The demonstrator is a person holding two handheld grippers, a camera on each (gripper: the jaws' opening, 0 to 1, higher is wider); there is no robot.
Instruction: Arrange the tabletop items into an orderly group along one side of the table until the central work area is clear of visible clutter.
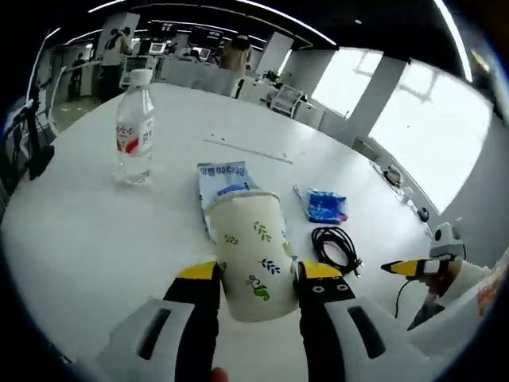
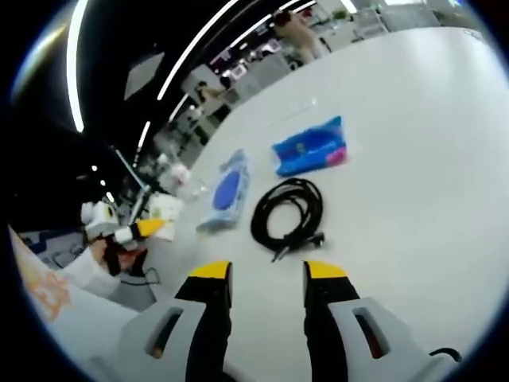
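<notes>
A cream paper cup (image 1: 253,255) with green leaf prints sits between the jaws of my left gripper (image 1: 258,274), which is shut on it just above the white table (image 1: 95,231). Behind the cup lies a blue-and-white packet (image 1: 227,177). To its right are a small blue packet (image 1: 326,205) and a coiled black cable (image 1: 338,247). A clear water bottle (image 1: 135,127) with a red label stands upright at the left. My right gripper (image 2: 268,272) is open over bare table, with the cable (image 2: 290,213) just ahead, then the blue packet (image 2: 310,147) and the blue-and-white packet (image 2: 227,191).
The right gripper's yellow tip (image 1: 413,267), held by a hand, comes in from the right of the left gripper view. The left gripper (image 2: 131,231) with the cup (image 2: 163,208) shows at the left of the right gripper view. Desks, chairs and people fill the room beyond the table.
</notes>
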